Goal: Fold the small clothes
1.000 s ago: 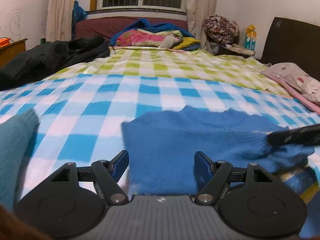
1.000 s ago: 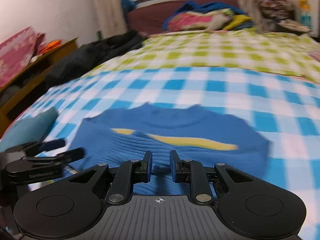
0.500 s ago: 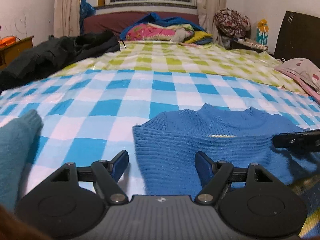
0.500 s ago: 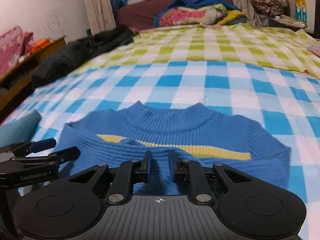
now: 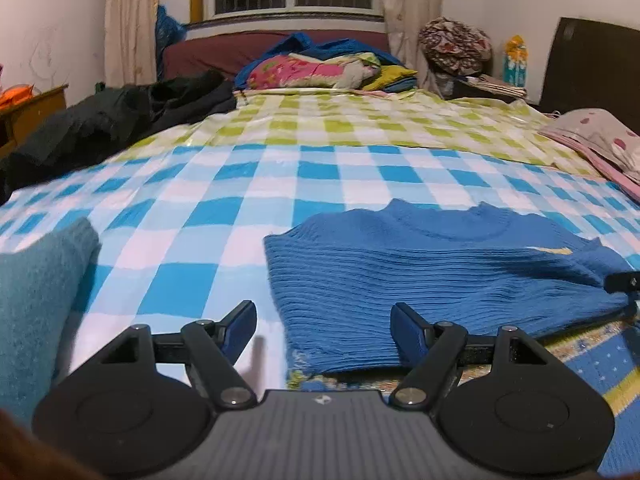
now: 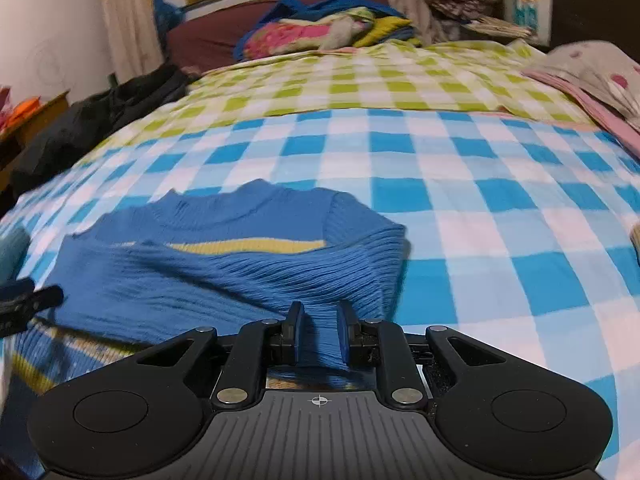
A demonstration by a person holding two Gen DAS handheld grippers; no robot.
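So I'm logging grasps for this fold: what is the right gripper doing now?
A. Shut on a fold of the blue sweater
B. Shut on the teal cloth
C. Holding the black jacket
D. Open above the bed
A: in the right wrist view the right gripper has its jaws pinched on a fold of the blue sweater, while the left gripper is open.

No legible text, perhaps from blur.
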